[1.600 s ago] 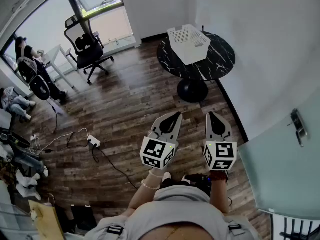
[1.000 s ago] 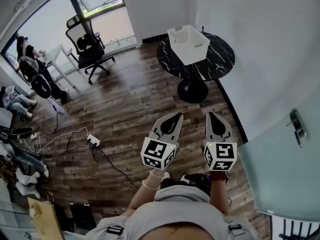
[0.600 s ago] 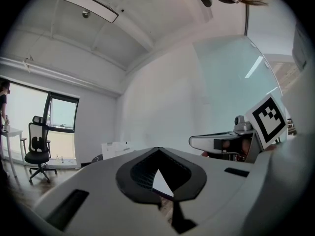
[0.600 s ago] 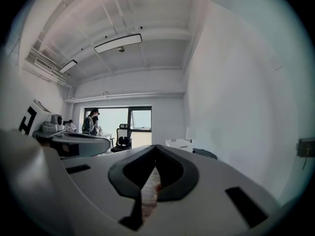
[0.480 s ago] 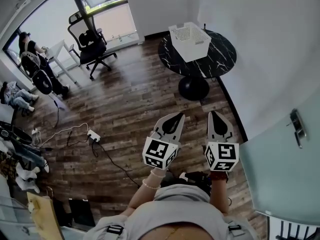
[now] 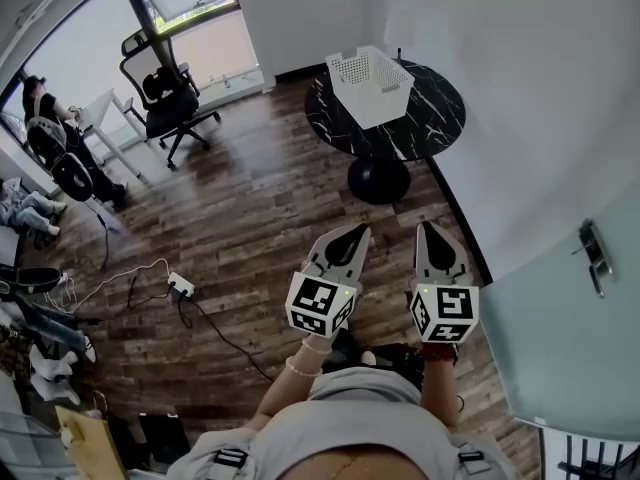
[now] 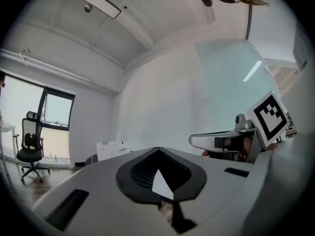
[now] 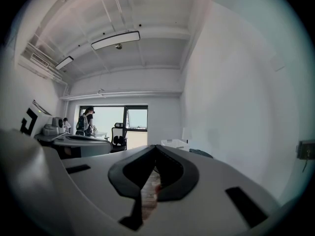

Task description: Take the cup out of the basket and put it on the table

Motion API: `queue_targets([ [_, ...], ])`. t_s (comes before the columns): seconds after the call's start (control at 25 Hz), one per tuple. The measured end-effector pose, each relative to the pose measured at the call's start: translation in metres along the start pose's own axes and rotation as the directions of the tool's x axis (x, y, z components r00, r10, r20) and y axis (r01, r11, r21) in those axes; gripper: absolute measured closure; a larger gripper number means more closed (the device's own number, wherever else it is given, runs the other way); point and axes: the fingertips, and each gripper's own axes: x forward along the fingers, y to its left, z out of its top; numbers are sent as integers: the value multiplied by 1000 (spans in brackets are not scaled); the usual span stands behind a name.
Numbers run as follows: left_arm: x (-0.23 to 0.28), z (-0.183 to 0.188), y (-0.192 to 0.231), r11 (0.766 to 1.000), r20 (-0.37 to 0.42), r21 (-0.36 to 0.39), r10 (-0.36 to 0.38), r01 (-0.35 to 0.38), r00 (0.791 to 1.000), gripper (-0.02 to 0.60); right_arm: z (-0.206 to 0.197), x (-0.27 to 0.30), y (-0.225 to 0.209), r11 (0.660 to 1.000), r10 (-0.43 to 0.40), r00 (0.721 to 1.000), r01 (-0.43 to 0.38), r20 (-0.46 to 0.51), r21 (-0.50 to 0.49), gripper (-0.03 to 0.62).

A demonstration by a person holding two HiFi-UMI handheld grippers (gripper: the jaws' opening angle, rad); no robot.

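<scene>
A white perforated basket stands on the round black marble table at the far end of the room. No cup shows; the basket's inside is too small to make out. Both grippers hang over the wooden floor, well short of the table. My left gripper and my right gripper are side by side, each shut with nothing in it. The left gripper view has its shut jaws pointing toward the distant basket. Past its shut jaws, the right gripper view shows the basket and table.
A black office chair stands by the window at the left. Cables and a power strip lie on the floor. People are by a small white table at the far left. A glass door and a white wall are at the right.
The view has shifted slightly, with the table and basket drifting a little left in the frame. Both grippers keep the same pose, still shut.
</scene>
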Motion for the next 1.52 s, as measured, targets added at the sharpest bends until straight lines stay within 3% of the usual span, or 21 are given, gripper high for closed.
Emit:
queue_targets([
  [0.48,62,-1,69,996,-17,-7,-93,93,996,577,1,83,-1,997,-78,997,78,-10,6,584],
  [0.92,80,-5,121,989,-22,-15,-145,144,989,577,-5,134,20,992,-124,992,125,-33,6,584],
  [1.52,89,-5,161,993,-23,-38,-111,110,994,577,-2,175,37,996,-87,995,87,-52,4,583],
])
